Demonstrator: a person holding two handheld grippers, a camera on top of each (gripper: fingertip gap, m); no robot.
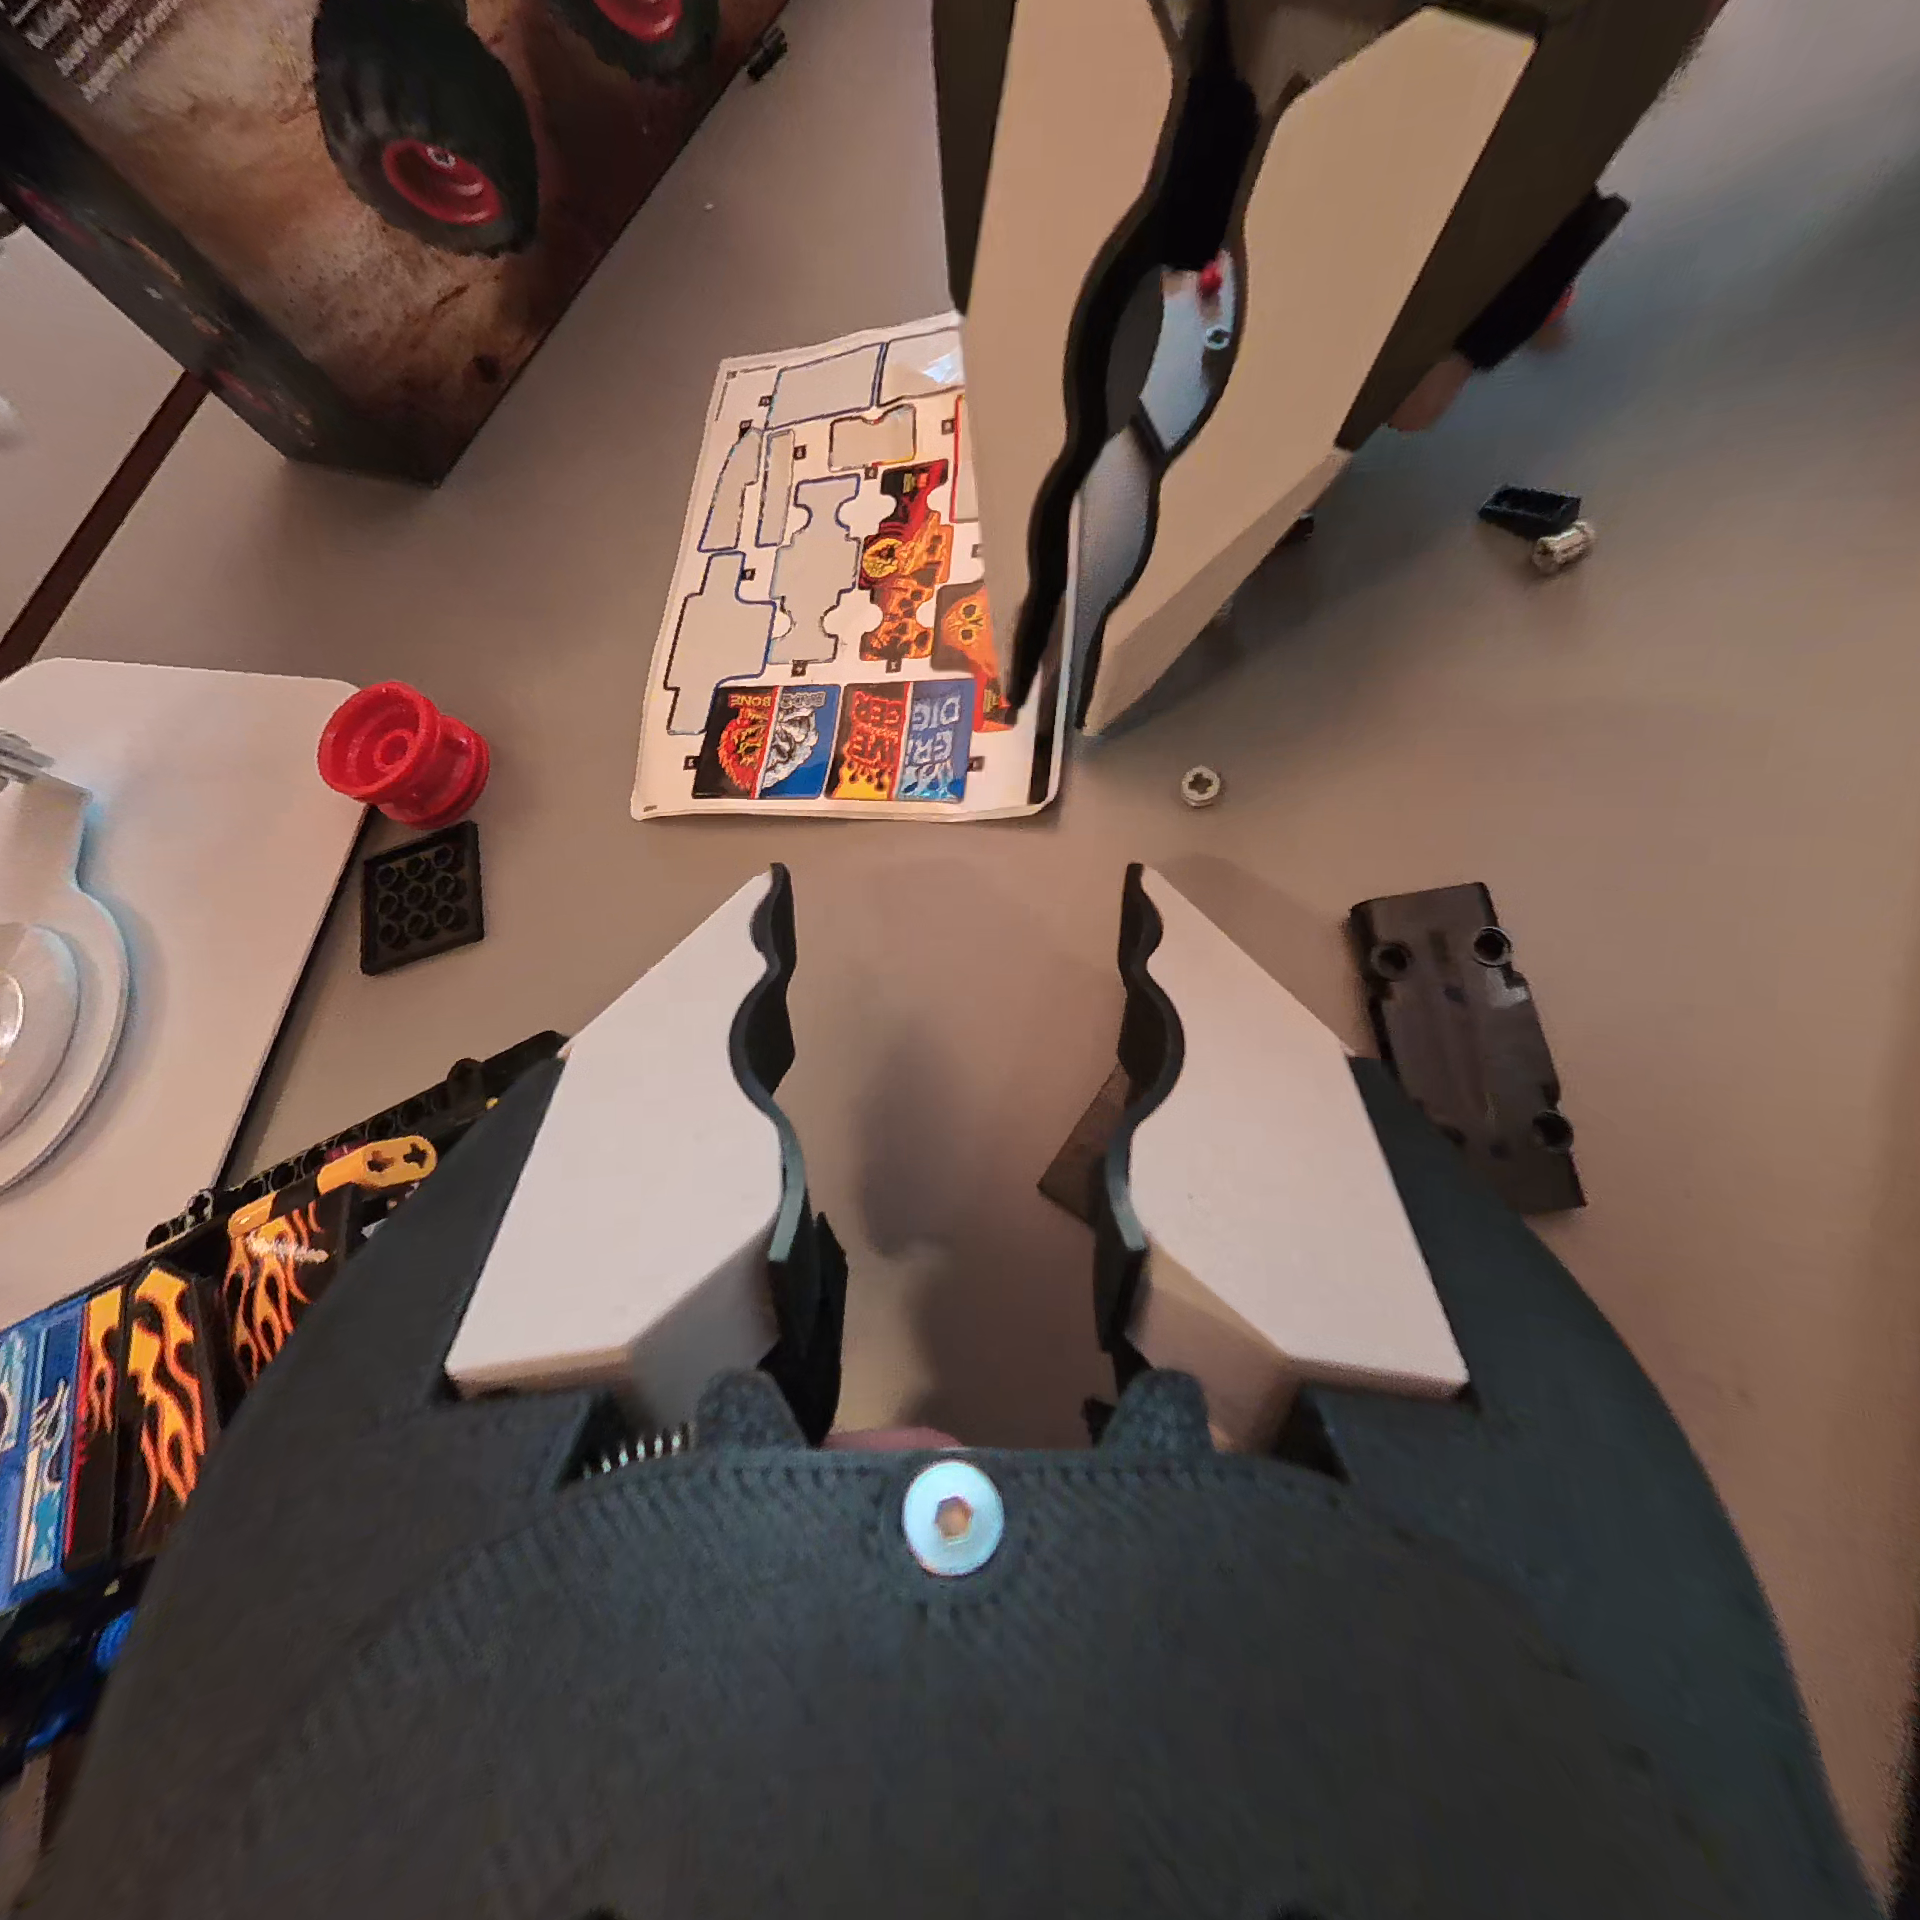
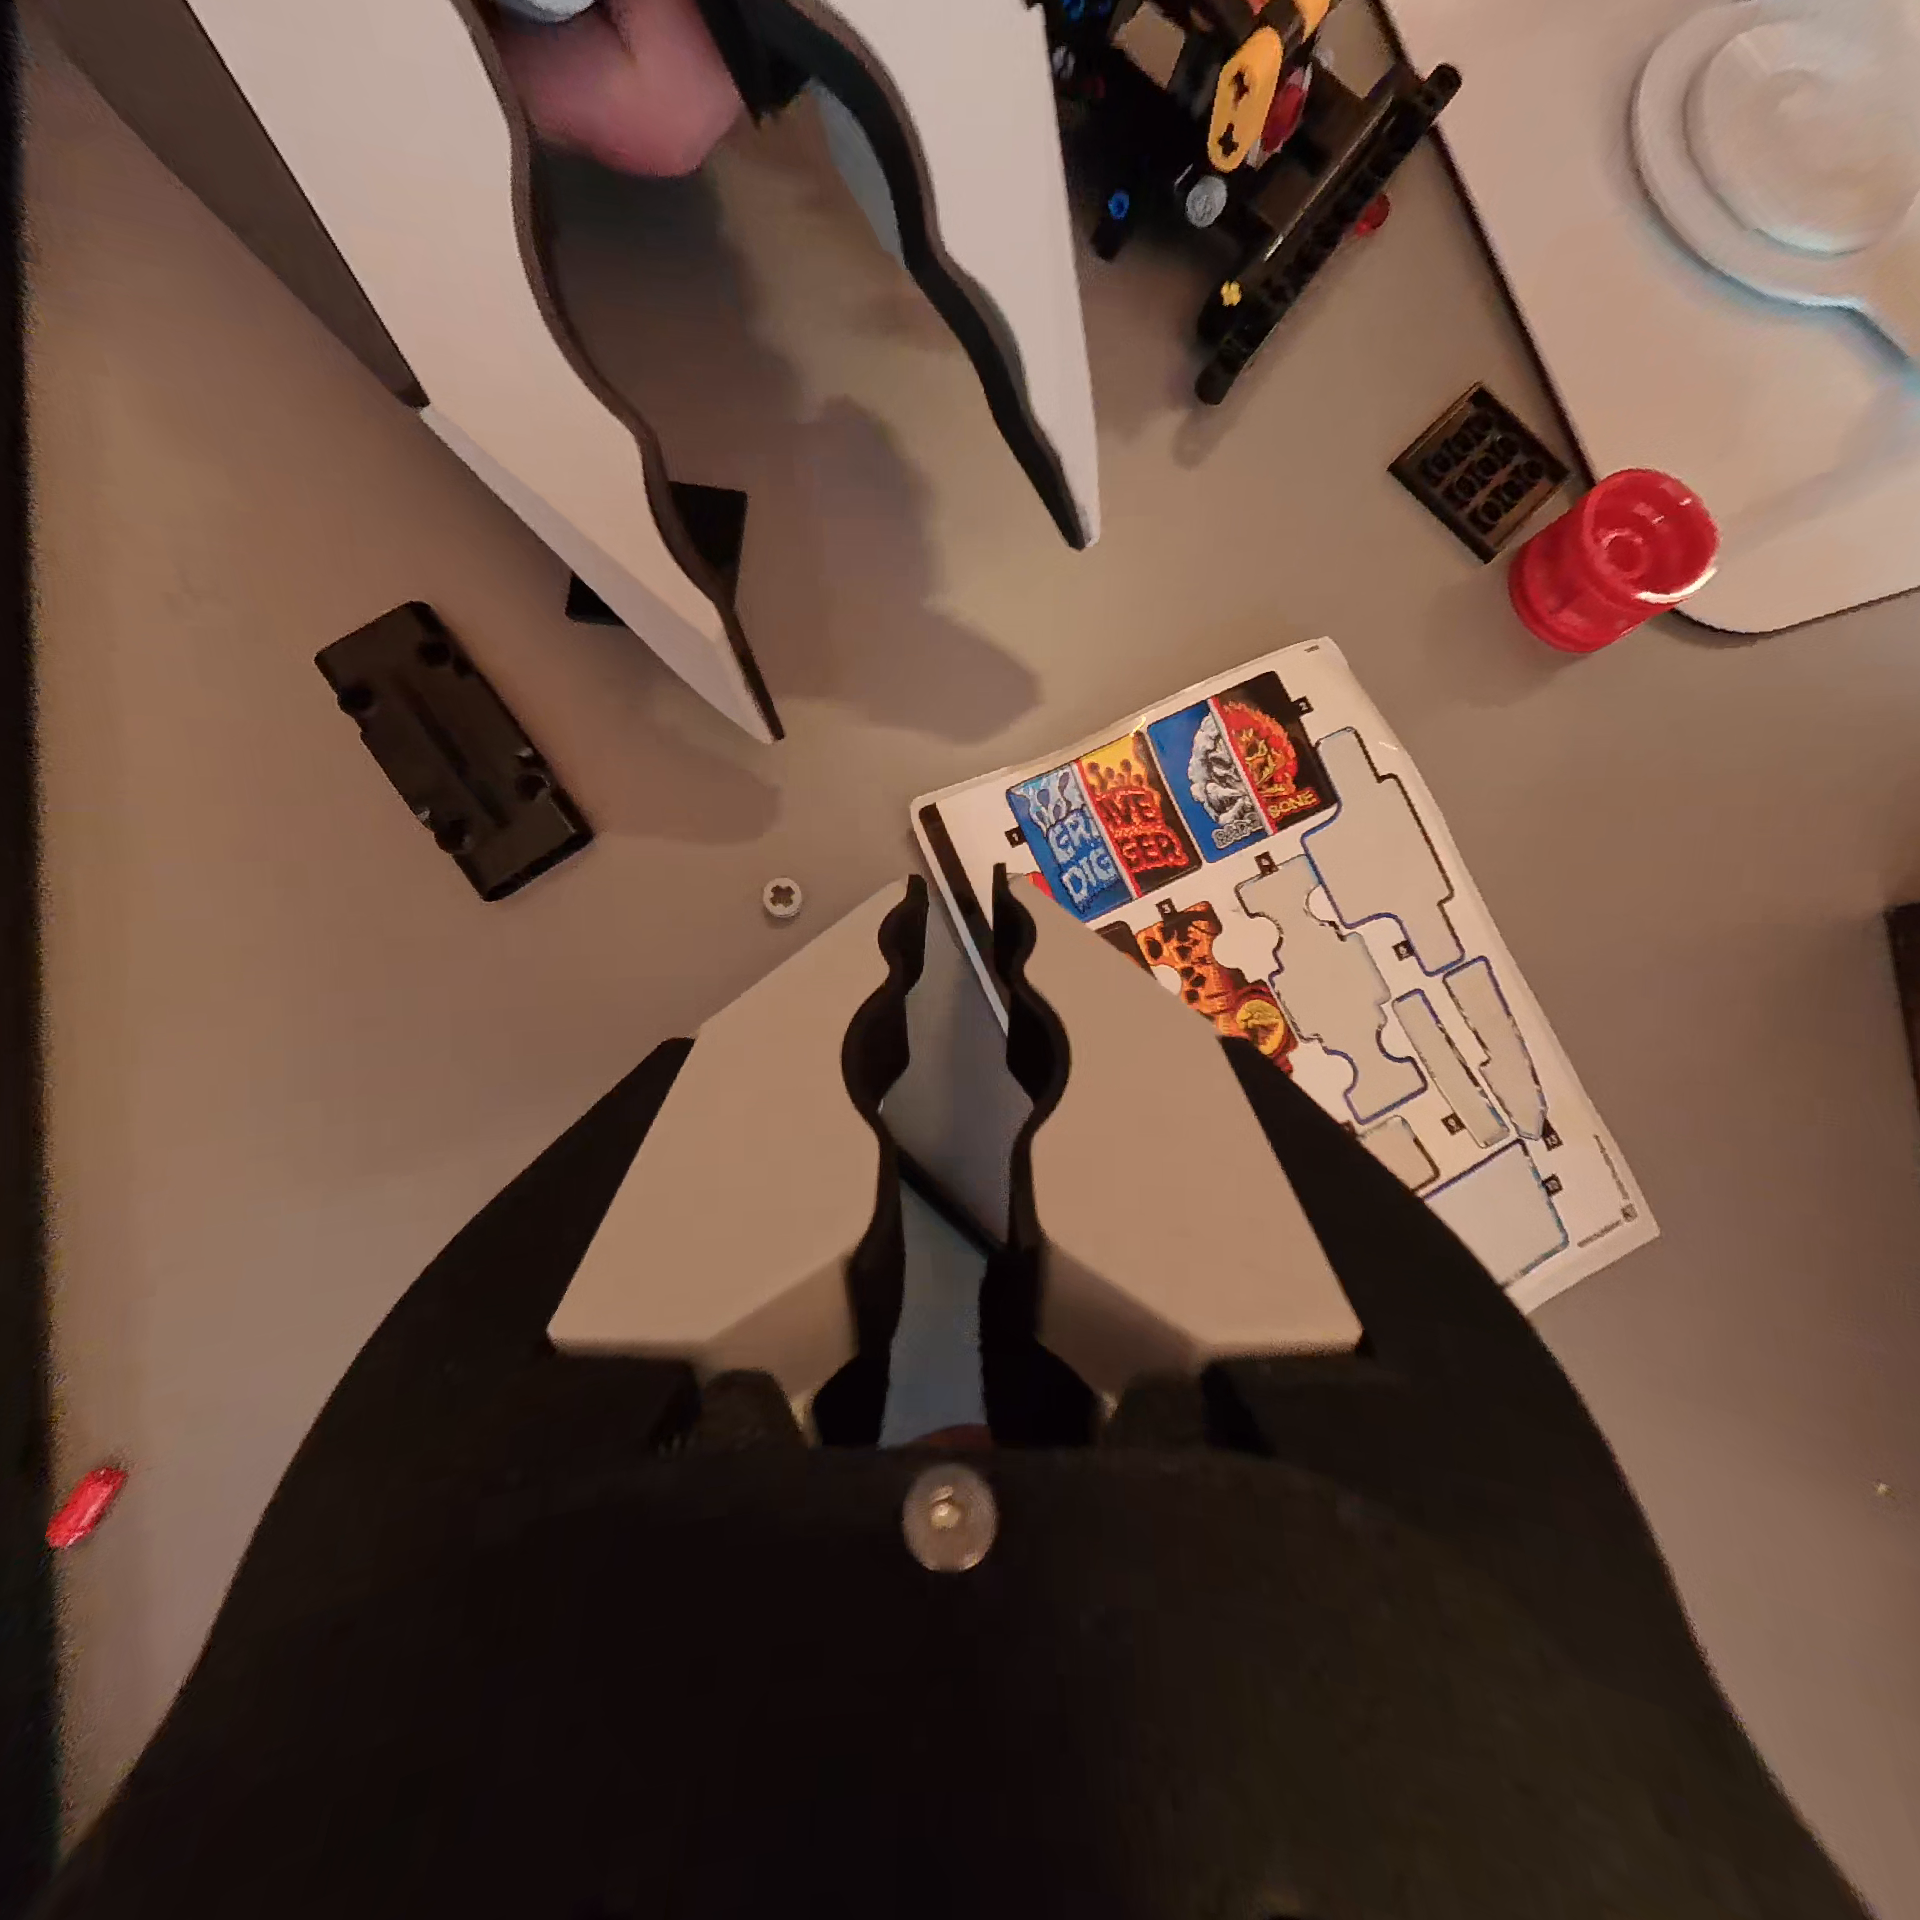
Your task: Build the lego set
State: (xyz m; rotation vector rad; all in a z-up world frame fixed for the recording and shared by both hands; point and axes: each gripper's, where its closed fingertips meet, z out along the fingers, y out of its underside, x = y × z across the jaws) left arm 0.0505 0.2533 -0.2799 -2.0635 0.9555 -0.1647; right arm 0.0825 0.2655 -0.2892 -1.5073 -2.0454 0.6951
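Grey table (image 1: pixel 1558 779): half-peeled sticker sheet (image 1: pixel 831 623); left claw (image 1: pixel 951 883) spread empty, right claw (image 2: pixel 961 894) nearly closed.

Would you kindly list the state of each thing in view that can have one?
left gripper: open, empty, above the table.
right gripper: nearly shut, tips over the sticker sheet's edge; grip unclear.
sticker sheet: flat, partly used, several stickers gone.
red wheel hub: loose, lying on its side.
black panel: lying flat, unattached.
black plate: lying underside up.
truck chassis: partly built.
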